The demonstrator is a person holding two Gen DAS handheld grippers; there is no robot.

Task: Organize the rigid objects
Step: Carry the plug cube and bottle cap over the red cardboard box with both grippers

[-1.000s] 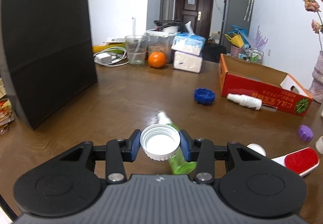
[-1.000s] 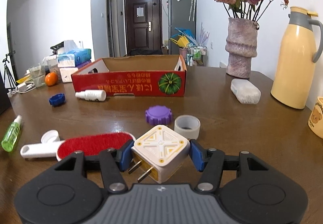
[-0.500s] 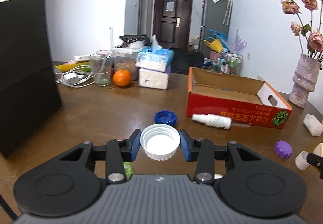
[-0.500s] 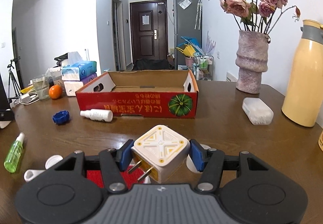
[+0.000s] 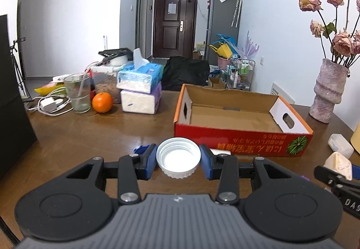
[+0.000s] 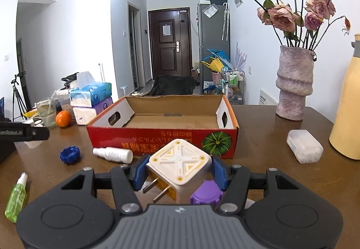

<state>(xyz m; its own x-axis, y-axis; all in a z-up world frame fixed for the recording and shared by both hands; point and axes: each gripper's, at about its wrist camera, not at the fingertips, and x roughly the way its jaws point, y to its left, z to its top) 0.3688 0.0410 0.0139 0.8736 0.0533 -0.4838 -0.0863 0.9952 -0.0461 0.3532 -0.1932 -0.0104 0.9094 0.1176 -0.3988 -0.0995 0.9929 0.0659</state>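
Note:
My left gripper point(image 5: 178, 161) is shut on a white screw cap point(image 5: 178, 157), its hollow side facing the camera, held above the brown table in front of the red cardboard box point(image 5: 243, 138). My right gripper point(image 6: 178, 171) is shut on a white cube plug adapter point(image 6: 178, 164) with yellow trim and two metal prongs, just short of the same box point(image 6: 162, 136). The box stands open with a bare floor. The right gripper and its adapter point(image 5: 338, 164) show at the right edge of the left wrist view.
On the table lie a blue cap point(image 6: 69, 154), a white spray bottle point(image 6: 113, 154), a green spray bottle point(image 6: 16, 197), a purple cap point(image 6: 205, 194) and a white case point(image 6: 303, 146). A vase point(image 6: 293, 85), a yellow thermos point(image 6: 347, 112), tissue packs point(image 5: 140, 89), an orange point(image 5: 102, 102) and a glass point(image 5: 77, 92) stand around.
Both grippers have moved forward toward the red box and risen a little, each keeping its grip. The left view swung right, so the black bag has slid almost out of it.

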